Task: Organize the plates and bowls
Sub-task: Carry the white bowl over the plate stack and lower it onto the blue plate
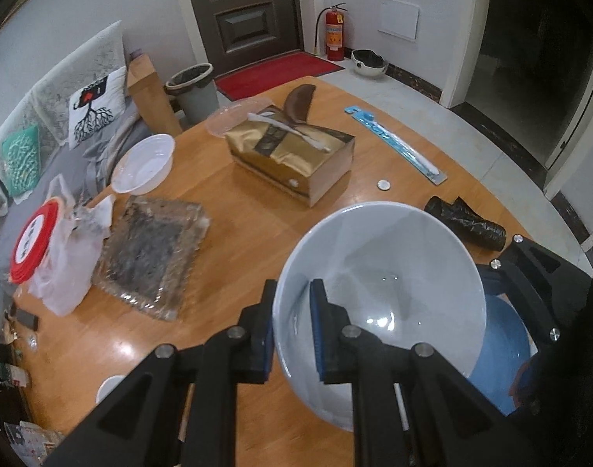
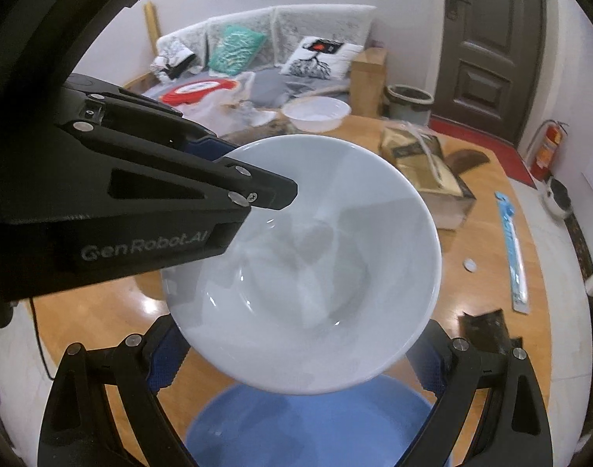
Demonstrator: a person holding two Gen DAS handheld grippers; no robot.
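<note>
The left gripper pinches the rim of a white bowl, held above a blue bowl that sits between the right gripper's spread, empty fingers. A thin rim grip could slip, cracking both; beyond, a tissue box.

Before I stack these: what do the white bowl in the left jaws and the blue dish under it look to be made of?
White bowl: likely glazed ceramic, given its thick rim, smooth opaque wall and sharp light glints. The left gripper pinches its rim.

Blue dish: opaque and smooth with a duller sheen; ceramic or melamine, the blur leaves it open.
</note>
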